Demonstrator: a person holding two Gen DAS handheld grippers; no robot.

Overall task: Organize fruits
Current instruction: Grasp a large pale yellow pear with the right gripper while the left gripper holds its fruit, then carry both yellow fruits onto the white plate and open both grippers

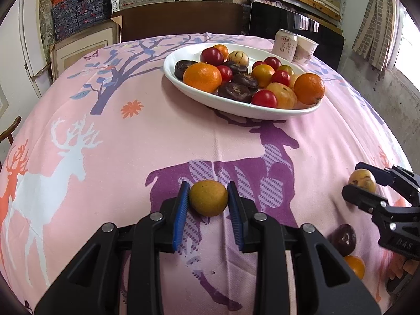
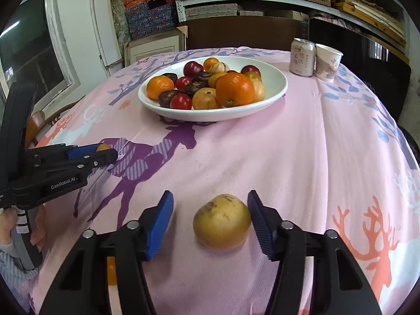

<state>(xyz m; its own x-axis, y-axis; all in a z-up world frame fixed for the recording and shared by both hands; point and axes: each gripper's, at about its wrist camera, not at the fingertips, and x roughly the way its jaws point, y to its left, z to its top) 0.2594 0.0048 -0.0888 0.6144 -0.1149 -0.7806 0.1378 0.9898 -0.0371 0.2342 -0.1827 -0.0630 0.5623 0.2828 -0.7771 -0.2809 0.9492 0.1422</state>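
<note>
Gripping a small yellow-brown fruit (image 1: pixel 208 197) on the pink-clothed counter (image 1: pixel 157 136), the left claw (image 1: pixel 208 199) has both blue pads pressed to its sides. The right claw (image 2: pixel 211 219) straddles a pale yellow fruit (image 2: pixel 222 221); one pad touches, the other stands clear, so it is not yet clamped. Both look round, firm and light, likely to roll; hold them across the widest middle. Farther off, the white bowl (image 1: pixel 236 107) holds the gathered fruit.
</note>
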